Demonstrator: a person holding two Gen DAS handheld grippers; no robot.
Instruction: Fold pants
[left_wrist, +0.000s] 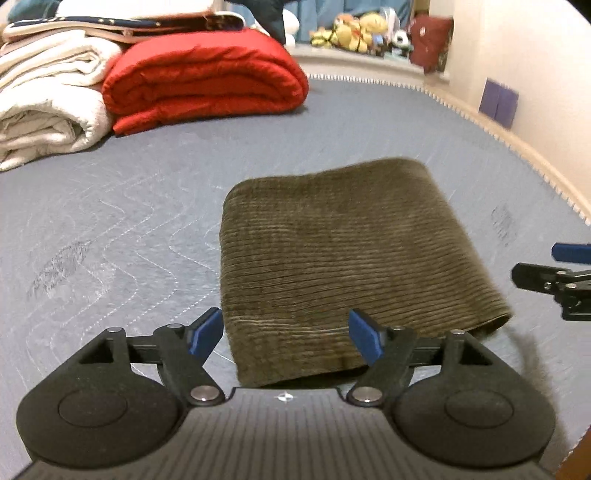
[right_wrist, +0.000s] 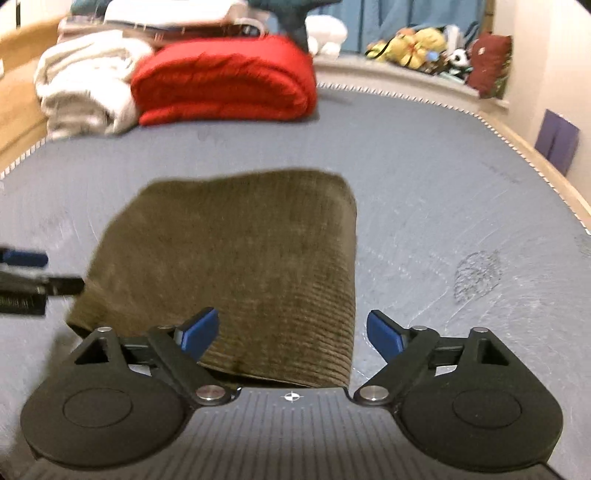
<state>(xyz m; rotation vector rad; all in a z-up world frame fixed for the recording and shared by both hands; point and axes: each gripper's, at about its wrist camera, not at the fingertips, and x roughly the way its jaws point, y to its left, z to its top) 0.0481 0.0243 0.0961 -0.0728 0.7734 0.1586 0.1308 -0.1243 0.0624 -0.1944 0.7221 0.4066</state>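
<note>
Olive-brown corduroy pants (left_wrist: 343, 258) lie folded into a compact rectangle on the grey-blue quilted mattress (left_wrist: 129, 206). They also show in the right wrist view (right_wrist: 251, 258). My left gripper (left_wrist: 286, 336) is open and empty, with its blue pads spread over the pants' near left corner. My right gripper (right_wrist: 291, 334) is open and empty, spread over the pants' near right corner. The right gripper's fingers (left_wrist: 554, 273) show at the right edge of the left wrist view; the left gripper's fingers (right_wrist: 26, 273) show at the left edge of the right wrist view.
A folded red blanket (left_wrist: 207, 77) and a cream blanket (left_wrist: 48, 96) are stacked at the far left of the mattress. Stuffed toys (left_wrist: 354, 33) sit on a ledge at the back. The mattress's right edge (left_wrist: 517, 140) runs along a wall.
</note>
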